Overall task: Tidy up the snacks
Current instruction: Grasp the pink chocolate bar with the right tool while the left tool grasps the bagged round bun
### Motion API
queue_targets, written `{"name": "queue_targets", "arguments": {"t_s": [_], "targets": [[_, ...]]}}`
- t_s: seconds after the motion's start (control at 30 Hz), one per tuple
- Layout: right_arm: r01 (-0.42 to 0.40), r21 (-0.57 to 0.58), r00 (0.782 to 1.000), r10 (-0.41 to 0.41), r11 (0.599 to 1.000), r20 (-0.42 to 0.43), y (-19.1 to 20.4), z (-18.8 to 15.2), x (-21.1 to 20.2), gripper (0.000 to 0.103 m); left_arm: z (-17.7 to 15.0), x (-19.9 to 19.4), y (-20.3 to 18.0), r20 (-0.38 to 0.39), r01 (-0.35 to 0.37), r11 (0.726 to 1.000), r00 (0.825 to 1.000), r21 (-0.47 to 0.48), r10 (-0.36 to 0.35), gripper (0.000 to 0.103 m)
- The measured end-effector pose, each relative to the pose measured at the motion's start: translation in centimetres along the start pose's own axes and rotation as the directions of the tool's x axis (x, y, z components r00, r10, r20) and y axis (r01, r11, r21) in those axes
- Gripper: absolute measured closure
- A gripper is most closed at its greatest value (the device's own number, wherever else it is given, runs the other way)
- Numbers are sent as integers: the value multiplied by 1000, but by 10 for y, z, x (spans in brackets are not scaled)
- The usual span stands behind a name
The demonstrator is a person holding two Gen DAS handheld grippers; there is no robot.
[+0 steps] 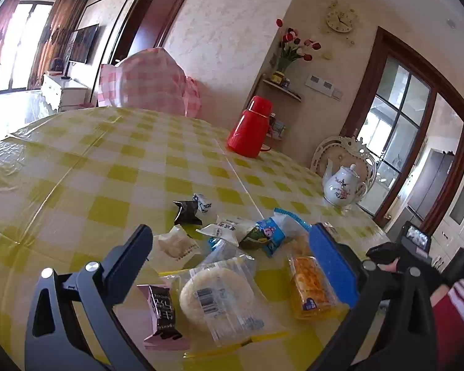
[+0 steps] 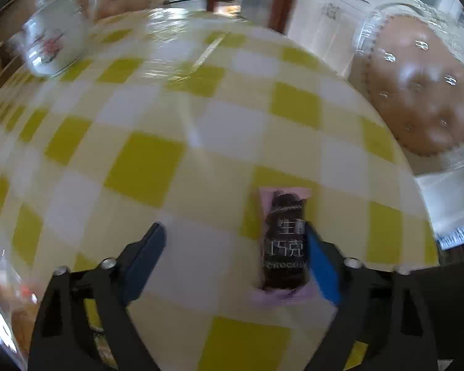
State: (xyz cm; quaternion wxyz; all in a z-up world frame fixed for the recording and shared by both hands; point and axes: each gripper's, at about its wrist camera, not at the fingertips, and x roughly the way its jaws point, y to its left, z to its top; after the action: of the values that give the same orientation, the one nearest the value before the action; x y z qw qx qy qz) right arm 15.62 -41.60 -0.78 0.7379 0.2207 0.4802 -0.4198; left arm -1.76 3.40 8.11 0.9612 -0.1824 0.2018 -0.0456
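Left wrist view first: the left gripper (image 1: 232, 256) is hanging with its jaws wide apart and nothing between the pads, right over a loose heap of wrapped snacks on the round table with the yellow-and-white checked plastic cloth (image 1: 77, 160). Nearest are a round pale rice cake in clear wrap (image 1: 216, 296), an orange pastry in a clear packet (image 1: 312, 287) and a pink-and-black chocolate bar (image 1: 162, 315), all lying near the gripper. I'd say the sorting is barely getting going, since pretty much everything is sitting in one pile. Farther back there's a red thermos jug (image 1: 250, 128) and a white floral teapot (image 1: 343, 188).

Right wrist view, pretty blurry: the right gripper (image 2: 235, 256) is pointing down with jaws wide, holding nothing. A second pink-wrapped chocolate bar (image 2: 284, 241) is lying alone on the cloth just inside the right-hand pad. A padded tan chair (image 2: 423, 99) is standing beyond the table edge.
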Motion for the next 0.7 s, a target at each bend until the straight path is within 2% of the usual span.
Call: {"name": "queue_targets", "arguments": {"t_s": [0.1, 0.17, 0.23, 0.27, 0.37, 0.47, 0.5, 0.6, 0.67, 0.7], "targets": [[-80, 27, 997, 79, 996, 26, -8, -6, 2, 30, -1, 1, 1, -8, -10, 1000, 1000, 4, 10, 2], [-94, -16, 994, 95, 995, 59, -7, -10, 0, 35, -1, 4, 1, -16, -19, 1000, 1000, 9, 20, 2], [-114, -62, 987, 120, 992, 106, -9, -16, -3, 53, -2, 6, 1, -22, -30, 999, 999, 14, 30, 2], [-118, -87, 984, 128, 989, 121, -8, -19, -6, 68, -2, 7, 2, -25, -36, 999, 999, 14, 36, 2], [-135, -191, 977, 163, 972, 138, -2, -28, -20, 68, 0, 11, 8, -35, -57, 998, 998, 10, 57, 2], [-238, -282, 951, 282, 929, 125, -3, -49, -36, 70, 5, 16, 29, -60, -83, 994, 995, -66, 79, 2], [-274, -314, 933, 330, 909, 141, -5, -57, -48, 71, 6, 18, 39, -82, -83, 991, 994, -109, 75, 2], [-363, -427, 853, 480, 828, 204, -19, -95, -97, 76, 5, 23, 51, -137, -73, 985, 989, -156, 51, 2], [-435, -505, 774, 596, 745, 212, -40, -128, -128, 76, 4, 24, 48, -164, -53, 990, 986, -133, 31, 2], [-452, -535, 744, 632, 714, 215, -47, -143, -138, 76, 1, 23, 45, -175, -49, 992, 984, -117, 28, 2]]}}
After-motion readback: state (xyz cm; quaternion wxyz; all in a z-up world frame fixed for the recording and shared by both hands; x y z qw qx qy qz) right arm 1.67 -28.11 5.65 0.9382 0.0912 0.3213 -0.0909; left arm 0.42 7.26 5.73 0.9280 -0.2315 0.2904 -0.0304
